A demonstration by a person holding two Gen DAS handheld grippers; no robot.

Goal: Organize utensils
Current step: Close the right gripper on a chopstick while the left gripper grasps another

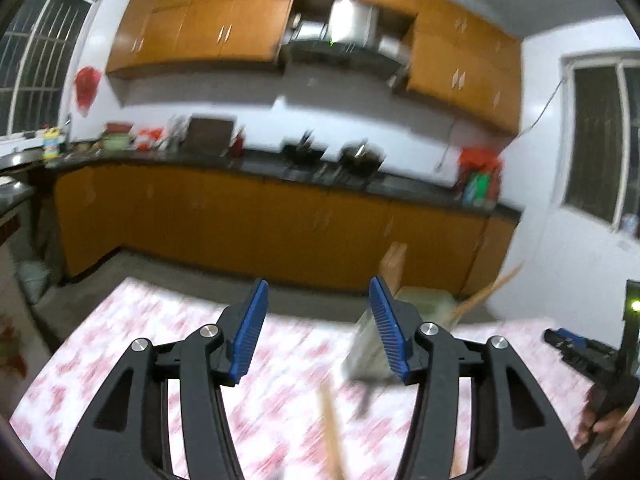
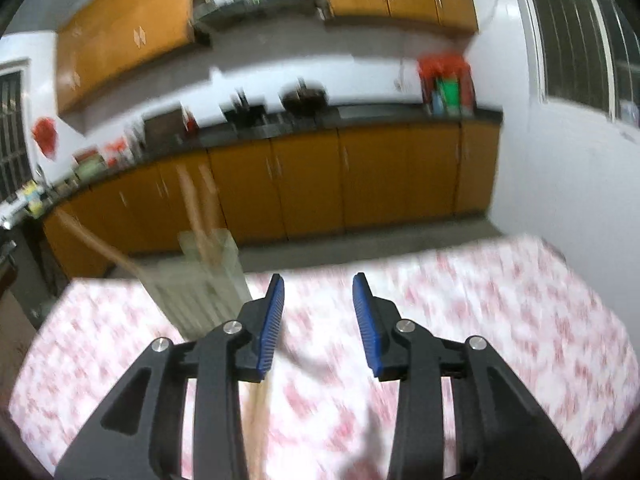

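Observation:
Both views are motion-blurred. My left gripper [image 1: 318, 316] is open and empty above the table with the pink-flowered cloth [image 1: 120, 344]. A pale slotted utensil holder [image 1: 366, 344] stands just behind its right finger, with wooden sticks [image 1: 486, 292] leaning out. A wooden stick [image 1: 332, 428] lies on the cloth below the gripper. My right gripper [image 2: 318, 312] is open and empty. The holder [image 2: 200, 292] is to its left with wooden utensils [image 2: 196, 208] standing in it. A wooden stick [image 2: 258, 420] lies under its left finger.
Orange kitchen cabinets [image 1: 240, 216] and a dark counter run across the far wall beyond the table's far edge. The other gripper and a hand [image 1: 592, 364] show at the right in the left wrist view. A white wall [image 2: 560, 184] is to the right.

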